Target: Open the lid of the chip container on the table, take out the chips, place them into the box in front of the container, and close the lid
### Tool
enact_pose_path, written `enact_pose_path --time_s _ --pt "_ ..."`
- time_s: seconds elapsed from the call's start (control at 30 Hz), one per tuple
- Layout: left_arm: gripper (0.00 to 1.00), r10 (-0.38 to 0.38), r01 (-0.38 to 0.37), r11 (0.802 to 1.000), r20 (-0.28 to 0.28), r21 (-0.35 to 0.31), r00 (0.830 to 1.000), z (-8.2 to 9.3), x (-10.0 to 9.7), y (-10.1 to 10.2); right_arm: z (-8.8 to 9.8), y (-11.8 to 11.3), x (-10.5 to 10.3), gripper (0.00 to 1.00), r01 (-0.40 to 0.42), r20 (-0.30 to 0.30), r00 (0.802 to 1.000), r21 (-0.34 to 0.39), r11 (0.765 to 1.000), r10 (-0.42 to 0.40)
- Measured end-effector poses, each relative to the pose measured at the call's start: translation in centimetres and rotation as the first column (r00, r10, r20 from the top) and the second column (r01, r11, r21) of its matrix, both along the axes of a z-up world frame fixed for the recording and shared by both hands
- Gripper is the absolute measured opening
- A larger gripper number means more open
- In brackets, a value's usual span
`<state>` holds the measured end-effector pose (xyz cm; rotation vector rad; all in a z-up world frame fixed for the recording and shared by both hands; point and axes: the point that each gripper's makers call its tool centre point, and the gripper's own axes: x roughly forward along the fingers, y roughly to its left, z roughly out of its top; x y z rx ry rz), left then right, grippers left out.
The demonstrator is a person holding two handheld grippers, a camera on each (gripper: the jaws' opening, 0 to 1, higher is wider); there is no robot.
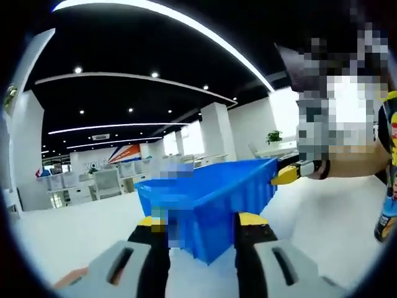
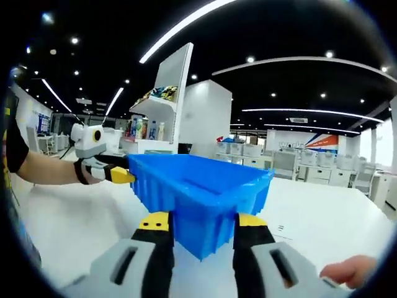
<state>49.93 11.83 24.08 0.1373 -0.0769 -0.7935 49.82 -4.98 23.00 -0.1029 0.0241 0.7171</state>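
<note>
Open office: black ceiling [image 1: 155, 43], curved light strips [image 1: 186, 25], white pillar [image 1: 214, 130], shelf unit [image 2: 158, 105], white desks [image 2: 310, 171], bright window [image 1: 282, 112].

Stood on the table [image 2: 322, 223]: box [image 2: 198, 186], one corner between the right gripper [image 2: 203, 233] jaws; left gripper [image 2: 118, 175] at its far-left rim.

Both grippers are low over the table, the left gripper [image 1: 204, 228] and right gripper [image 2: 203, 228] with jaws apart.
</note>
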Motion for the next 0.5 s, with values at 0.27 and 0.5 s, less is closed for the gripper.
enact_pose_path --time_s 0.27,0.5 --pt "0.4 -0.006 0.007 1.0 -0.051 0.028 0.999 -3.6 1.6 -0.2 -3.9 -0.1 1.5 0.34 -0.001 -0.052 0.999 -0.021 1.0 0.0" --pt "0.4 0.003 0.001 0.999 -0.069 0.051 0.998 -5.9 1.3 -0.3 -5.6 0.2 1.3 0.34 0.0 -0.045 0.999 -0.089 0.996 -0.004"
